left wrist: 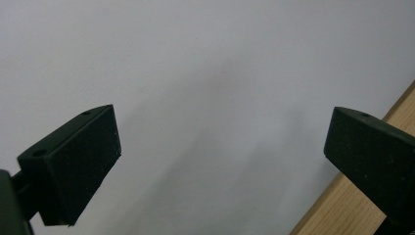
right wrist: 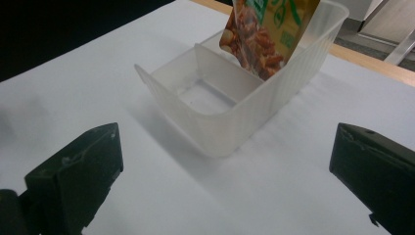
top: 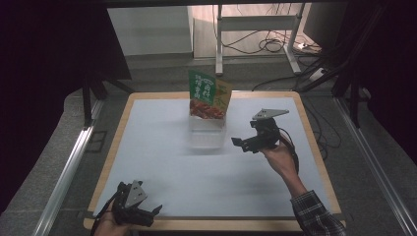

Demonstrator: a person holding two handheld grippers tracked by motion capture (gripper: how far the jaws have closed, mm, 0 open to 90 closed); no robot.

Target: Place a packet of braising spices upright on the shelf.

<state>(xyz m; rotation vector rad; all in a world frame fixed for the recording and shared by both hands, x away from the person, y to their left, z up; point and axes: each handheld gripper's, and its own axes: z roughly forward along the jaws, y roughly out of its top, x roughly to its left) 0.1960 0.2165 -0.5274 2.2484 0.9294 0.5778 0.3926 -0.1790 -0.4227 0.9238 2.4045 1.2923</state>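
A green and yellow snack bag stands upright in the far end of a clear plastic box at the table's middle back. In the right gripper view the bag leans in the far compartment of the box; the near compartment holds nothing. My right gripper hovers open just right of the box, jaws pointing at it. My left gripper rests open at the table's near left edge, over bare white surface.
The white mat covers a wooden table whose edge shows by the left gripper. Metal table legs and cables lie on the floor beyond the table. Rails run along both sides.
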